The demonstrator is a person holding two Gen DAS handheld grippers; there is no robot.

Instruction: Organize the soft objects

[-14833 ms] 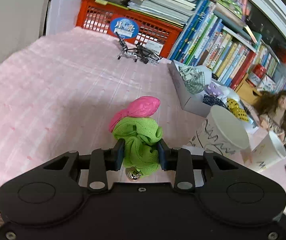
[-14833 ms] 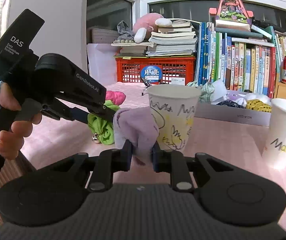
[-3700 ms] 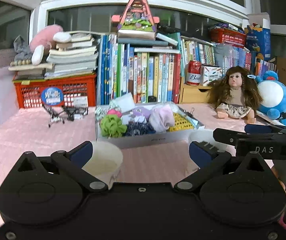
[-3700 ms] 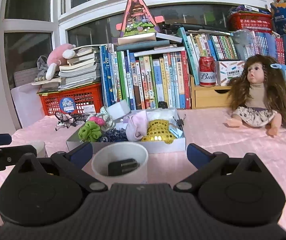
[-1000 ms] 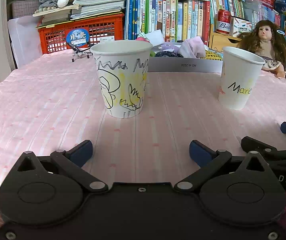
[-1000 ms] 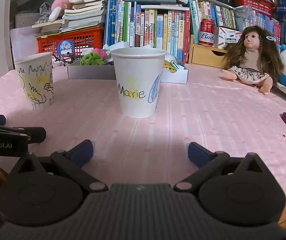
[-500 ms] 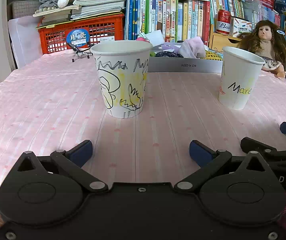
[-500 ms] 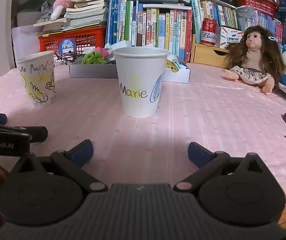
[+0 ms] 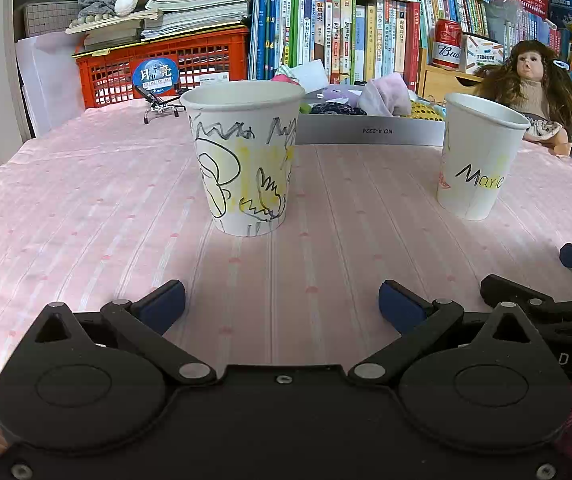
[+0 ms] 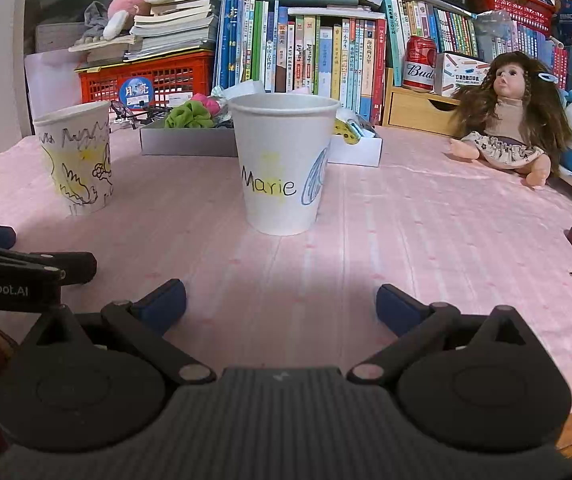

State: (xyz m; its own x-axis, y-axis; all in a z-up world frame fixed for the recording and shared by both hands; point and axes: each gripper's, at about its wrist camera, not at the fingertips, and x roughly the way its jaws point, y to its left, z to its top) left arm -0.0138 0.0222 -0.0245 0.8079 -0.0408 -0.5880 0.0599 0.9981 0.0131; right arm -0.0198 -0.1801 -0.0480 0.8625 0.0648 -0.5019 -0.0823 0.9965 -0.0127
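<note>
Left tongs (image 9: 282, 306) and right tongs (image 10: 281, 303): both spread wide, released, holding nothing, low over the pink surface (image 9: 86, 200). The scribbled cup (image 9: 244, 156) stands ahead of the left tongs; the "Marie" cup (image 10: 284, 164) stands ahead of the right. The soft objects, including a green scrunchie (image 10: 188, 117) and a lilac cloth (image 9: 385, 96), lie in the grey tray (image 9: 369, 131) behind the cups.

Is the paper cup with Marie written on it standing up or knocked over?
Upright. The Marie cup stands on its base on the pink tablecloth with its rim level on top. What is inside cannot be seen.
</note>
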